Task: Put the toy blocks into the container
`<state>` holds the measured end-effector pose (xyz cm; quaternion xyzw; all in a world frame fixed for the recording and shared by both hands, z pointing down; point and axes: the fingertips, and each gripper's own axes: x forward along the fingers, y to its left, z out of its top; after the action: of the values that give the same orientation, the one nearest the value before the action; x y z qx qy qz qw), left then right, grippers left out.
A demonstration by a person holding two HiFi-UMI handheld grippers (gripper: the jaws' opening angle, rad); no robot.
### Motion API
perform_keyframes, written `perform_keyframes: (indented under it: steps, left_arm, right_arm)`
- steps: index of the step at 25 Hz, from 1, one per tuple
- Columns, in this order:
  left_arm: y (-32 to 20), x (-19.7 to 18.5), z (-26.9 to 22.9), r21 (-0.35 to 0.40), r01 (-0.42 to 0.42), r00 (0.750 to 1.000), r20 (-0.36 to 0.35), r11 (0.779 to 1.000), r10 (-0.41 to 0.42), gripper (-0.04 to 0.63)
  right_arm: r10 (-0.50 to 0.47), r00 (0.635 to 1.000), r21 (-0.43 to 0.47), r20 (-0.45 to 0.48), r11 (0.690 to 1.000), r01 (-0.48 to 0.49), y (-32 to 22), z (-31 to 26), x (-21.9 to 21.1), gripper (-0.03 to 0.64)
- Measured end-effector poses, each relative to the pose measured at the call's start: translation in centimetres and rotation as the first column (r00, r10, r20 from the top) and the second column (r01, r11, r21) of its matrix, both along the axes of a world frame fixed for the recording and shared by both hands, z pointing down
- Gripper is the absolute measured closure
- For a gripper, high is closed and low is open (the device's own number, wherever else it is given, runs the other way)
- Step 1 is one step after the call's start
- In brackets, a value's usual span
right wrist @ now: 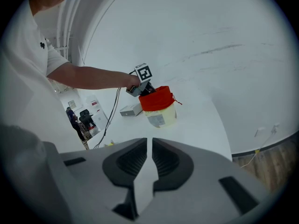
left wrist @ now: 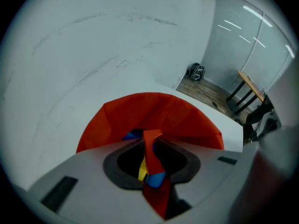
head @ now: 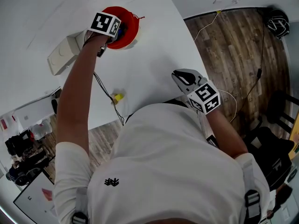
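Note:
The container [head: 131, 24] is a pale tub lined with red cloth, standing at the far side of the white table [head: 154, 55]; it also shows in the right gripper view as the container [right wrist: 159, 107]. My left gripper [head: 119, 31] hangs over its mouth. In the left gripper view the left gripper [left wrist: 152, 162] is shut on a red toy block [left wrist: 152, 143], right above the red lining [left wrist: 177, 113]. Blue and yellow blocks [left wrist: 156, 178] lie inside below. A yellow block [head: 118, 97] lies on the table near its front edge. My right gripper [head: 180, 74] hovers shut and empty by the table's near right edge.
A white box [head: 63, 55] lies left of the container. A black cable [head: 105, 90] runs across the table past the yellow block and over the front edge. Wooden floor [head: 233, 45] with cords lies to the right. The person's torso covers the near part of the head view.

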<state>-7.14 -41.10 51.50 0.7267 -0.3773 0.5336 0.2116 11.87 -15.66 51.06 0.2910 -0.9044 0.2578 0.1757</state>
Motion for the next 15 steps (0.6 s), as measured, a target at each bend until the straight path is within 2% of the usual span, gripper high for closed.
perform_keyframes:
  steps: [9,15]
  left_arm:
    - [-0.17,0.09,0.10,-0.028,-0.017,0.999,0.026,0.999,0.018,0.488]
    - [0.00,0.35,-0.52,-0.014,-0.021,1.000,-0.011,1.000,0.021,0.446]
  right_arm:
    - [0.008,1.000,-0.002,-0.001,1.000,-0.008,-0.30,0.04,0.66,0.581]
    - [-0.002,1.000,0.005,-0.002,1.000,0.002,-0.69,0.00,0.55,0.581]
